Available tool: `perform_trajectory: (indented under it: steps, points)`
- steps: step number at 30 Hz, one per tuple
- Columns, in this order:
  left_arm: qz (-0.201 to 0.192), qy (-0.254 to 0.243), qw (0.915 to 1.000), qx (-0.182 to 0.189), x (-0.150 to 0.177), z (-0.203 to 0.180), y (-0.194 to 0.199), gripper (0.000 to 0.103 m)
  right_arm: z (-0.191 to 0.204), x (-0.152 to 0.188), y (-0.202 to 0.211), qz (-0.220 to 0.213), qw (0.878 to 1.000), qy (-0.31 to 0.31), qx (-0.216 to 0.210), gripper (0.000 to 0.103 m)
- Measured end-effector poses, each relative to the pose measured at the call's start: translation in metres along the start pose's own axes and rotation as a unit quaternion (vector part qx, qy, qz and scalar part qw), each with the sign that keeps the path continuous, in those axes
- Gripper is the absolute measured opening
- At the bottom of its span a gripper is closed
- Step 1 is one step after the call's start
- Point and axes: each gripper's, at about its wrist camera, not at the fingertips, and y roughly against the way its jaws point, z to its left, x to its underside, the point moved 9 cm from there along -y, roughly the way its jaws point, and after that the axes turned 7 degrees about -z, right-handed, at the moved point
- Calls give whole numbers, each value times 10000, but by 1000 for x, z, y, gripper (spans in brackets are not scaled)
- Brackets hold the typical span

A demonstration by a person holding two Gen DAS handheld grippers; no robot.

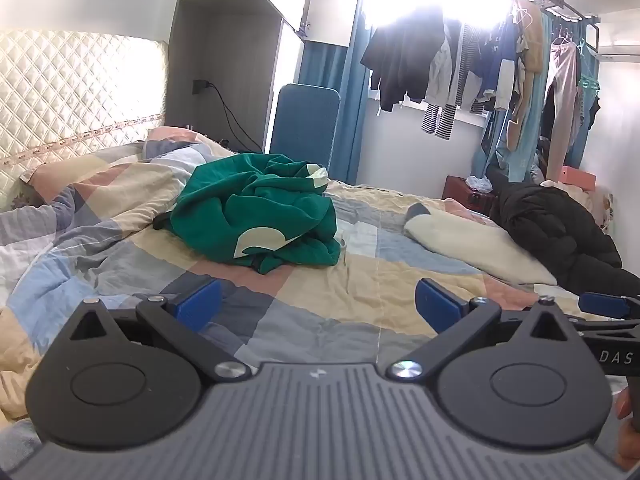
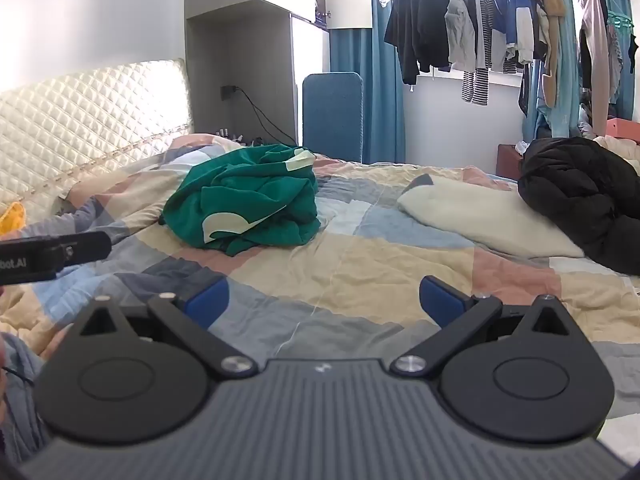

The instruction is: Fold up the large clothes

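Green garment (image 1: 256, 210), one, lies crumpled in a heap on the bed (image 1: 360, 280), ahead of both pairs of jaws and slightly left of the gap between them, well apart from the blue pads. Pale shapes show on its cloth. Left gripper (image 1: 318, 304): jaws spread wide, nothing between them, only patchwork quilt beyond. Right gripper (image 2: 324, 300): jaws likewise spread wide and empty. Two further items lie ahead and to the right of the jaws: one cream pillow (image 1: 476, 246) and, touching its far right side, one black puffer jacket (image 1: 560, 232). Behind the bed, one quilted headboard (image 1: 80, 92) stands far left, one blue panel (image 1: 304, 120) straight ahead, and one rail of hanging clothes (image 1: 480, 68) upper right.
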Motion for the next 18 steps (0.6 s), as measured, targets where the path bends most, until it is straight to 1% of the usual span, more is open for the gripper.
perform_trajectory:
  steps: [7, 14, 15, 18]
  points:
    - [4, 14, 10000, 7, 0, -1, 0, 103, 0, 2, 0, 70, 10000, -25, 5, 103]
    - [-10, -4, 10000, -40, -2, 8, -3, 103, 2, 2, 0, 65, 10000, -17, 25, 103]
    - [-6, -25, 10000, -56, -1, 3, 0, 103, -3, 0, -3, 67, 10000, -22, 27, 103]
    - [-15, -28, 10000, -69, -2, 1, 1, 103, -2, 1, -1, 68, 10000, -16, 41, 103]
